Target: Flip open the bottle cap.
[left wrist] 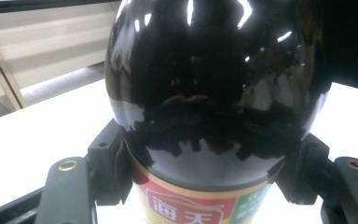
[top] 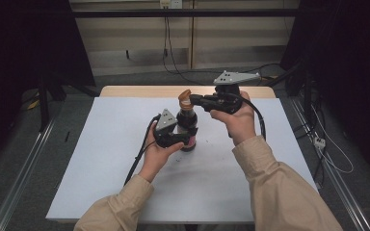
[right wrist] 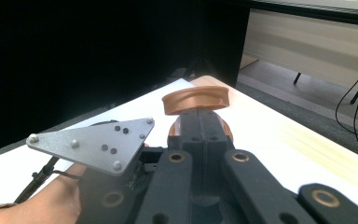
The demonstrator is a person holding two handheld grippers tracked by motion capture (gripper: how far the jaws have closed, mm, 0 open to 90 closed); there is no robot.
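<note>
the bottle's [left wrist: 205, 93] red label [left wrist: 191, 207] reads "海天".

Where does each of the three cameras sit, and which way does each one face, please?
High view: above the person's side, looking forward and down on the table; both forearms, the left gripper and the right gripper show.
Left gripper view: rides the left gripper, facing the dark bottle between its jaws.
Right gripper view: rides the right gripper, facing the bottle's brown flip cap; the left hand shows.
All three views share the bottle.
</note>
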